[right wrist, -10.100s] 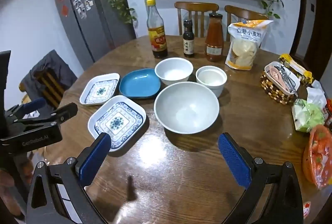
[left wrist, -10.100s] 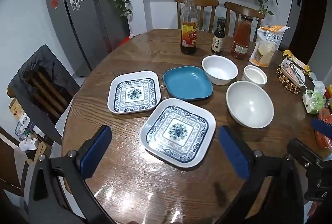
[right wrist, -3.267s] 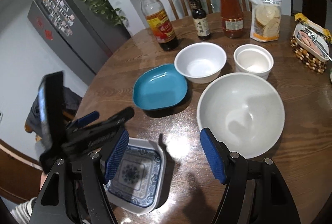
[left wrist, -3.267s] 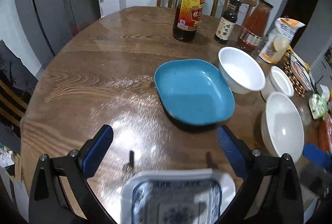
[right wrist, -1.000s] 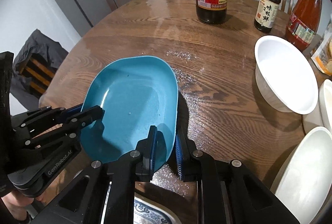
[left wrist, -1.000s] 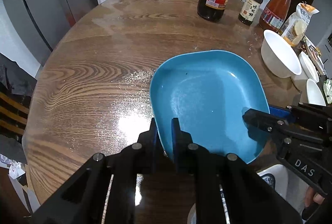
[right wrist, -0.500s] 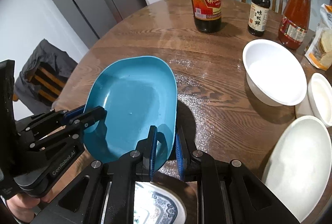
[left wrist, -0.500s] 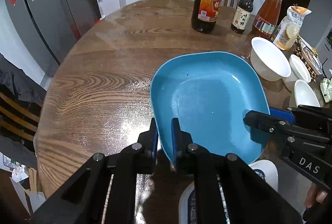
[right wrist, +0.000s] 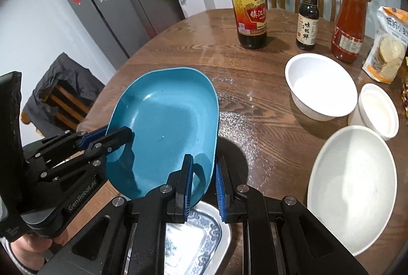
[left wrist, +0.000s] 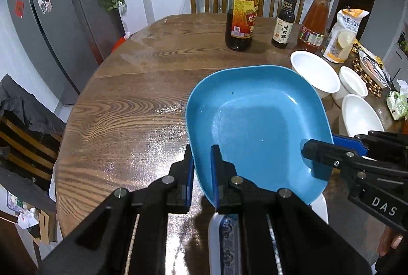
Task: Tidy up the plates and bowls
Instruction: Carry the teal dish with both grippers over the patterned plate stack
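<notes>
- The blue plate (left wrist: 257, 127) is up in the air above the round wooden table (left wrist: 132, 106), near the table's front edge, and it tilts a little.
- The left gripper (left wrist: 202, 168) pinches the plate's near rim, with one blue pad inside the plate and one outside.
- The right gripper (right wrist: 202, 179) pinches the rim on the other side the same way.
- A plate with a blue pattern (right wrist: 193, 236) lies on the table right under the blue plate, at the front edge. Only part of it shows.
- Three white bowls sit toward the right edge of the table: a big bowl (right wrist: 352, 188) in front, a middle bowl (right wrist: 320, 86) behind it, and a small bowl (right wrist: 377, 110) beside them.
- At the far edge stand a tall dark sauce bottle (right wrist: 251, 7), a small black bottle (right wrist: 307, 17) and a red sauce bottle (right wrist: 349, 22) in a row.
- A snack bag (right wrist: 389, 48) stands to the right of the bottles.
- A hand (right wrist: 30, 244) holds the left gripper's handle.
</notes>
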Demonstrator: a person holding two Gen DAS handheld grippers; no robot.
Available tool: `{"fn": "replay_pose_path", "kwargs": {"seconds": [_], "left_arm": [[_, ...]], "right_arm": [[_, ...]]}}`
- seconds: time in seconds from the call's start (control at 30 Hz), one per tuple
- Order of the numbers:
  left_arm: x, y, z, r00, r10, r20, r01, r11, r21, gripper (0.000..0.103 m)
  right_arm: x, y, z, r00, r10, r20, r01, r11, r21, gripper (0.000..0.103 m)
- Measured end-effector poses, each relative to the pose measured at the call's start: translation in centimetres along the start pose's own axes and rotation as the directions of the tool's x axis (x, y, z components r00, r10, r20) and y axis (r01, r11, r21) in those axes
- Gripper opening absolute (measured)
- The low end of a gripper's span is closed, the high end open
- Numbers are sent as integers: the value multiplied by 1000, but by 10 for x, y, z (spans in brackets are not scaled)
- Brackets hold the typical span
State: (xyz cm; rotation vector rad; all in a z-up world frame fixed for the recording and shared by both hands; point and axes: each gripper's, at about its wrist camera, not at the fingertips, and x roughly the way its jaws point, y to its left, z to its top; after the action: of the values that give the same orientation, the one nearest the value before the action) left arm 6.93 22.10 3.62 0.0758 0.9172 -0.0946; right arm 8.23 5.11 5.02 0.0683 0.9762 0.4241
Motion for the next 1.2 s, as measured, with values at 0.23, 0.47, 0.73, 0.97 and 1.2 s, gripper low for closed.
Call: {"fn": "replay_pose_path", "kwargs": {"seconds": [0.23,0.47,0.73,0.97,1.2], "left_arm": [[-15,-7,-9,1000,4,22,-4,1000,11,12],[-24,-14,-19,1000,4,30,-4,1000,27,12],[-29,-18,-31,1000,9,26,-10,999,37,12],[-31,-21,-42,1000,12,11,-12,999,41,12],[-28,-27,-57,1000,9,-18,-8,999,50,12]], "right_arm": [[-15,2,-12,1000,4,17,-4,1000,-3,19],[-25,4,-23,1000,-1,23,1,1000,-1,19],[-28,6,-38,1000,-4,10,4,1000,-6,19],[-32,10,-51,1000,-4,-4,4,1000,-10,19],[-30,9,-70,999,4,-40,-4,1000,3,19]]}}
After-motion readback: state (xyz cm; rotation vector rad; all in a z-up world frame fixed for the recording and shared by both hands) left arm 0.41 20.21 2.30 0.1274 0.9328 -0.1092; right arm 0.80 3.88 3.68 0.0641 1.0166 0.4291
